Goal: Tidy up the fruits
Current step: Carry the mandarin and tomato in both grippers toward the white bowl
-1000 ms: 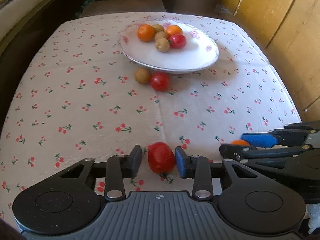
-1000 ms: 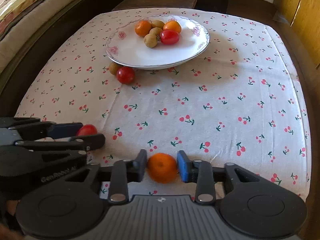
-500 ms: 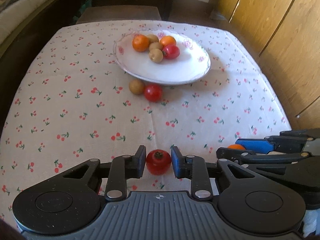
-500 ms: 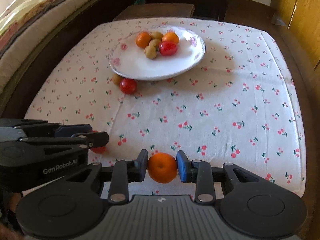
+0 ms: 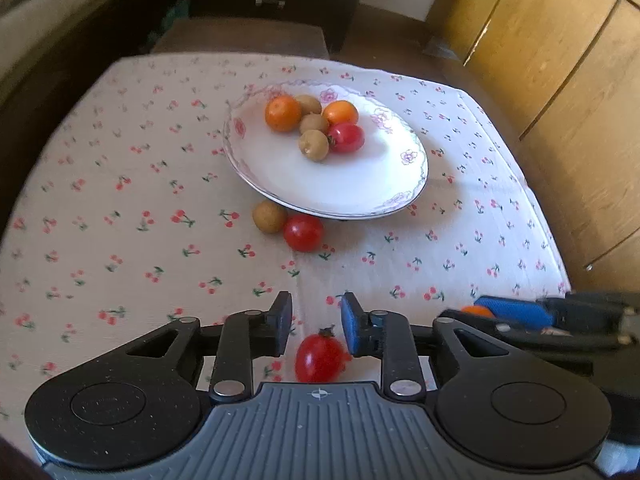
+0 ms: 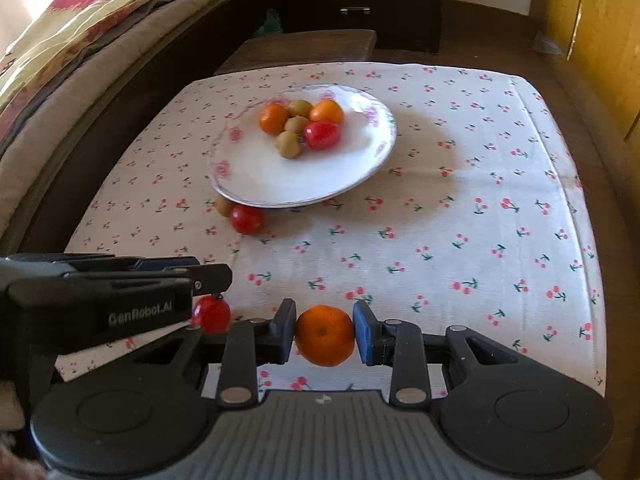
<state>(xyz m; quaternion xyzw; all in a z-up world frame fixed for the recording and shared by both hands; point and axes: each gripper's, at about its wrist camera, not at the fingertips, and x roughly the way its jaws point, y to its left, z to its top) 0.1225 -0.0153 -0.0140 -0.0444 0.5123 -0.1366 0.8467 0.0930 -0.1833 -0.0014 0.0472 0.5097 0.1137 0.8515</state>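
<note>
Both grippers have lifted off the cloth and the tomato (image 5: pixel 320 356) now sits low between the clenched left gripper (image 5: pixel 316 318), the right gripper (image 6: pixel 324 330) clamps the orange (image 6: pixel 325 340), so next, gently, comes the plate (image 5: pixel 400 184) at upper centre.

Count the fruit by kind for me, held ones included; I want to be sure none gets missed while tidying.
Oranges: 3
Red tomatoes: 3
Brown fruits: 4
Total: 10
</note>
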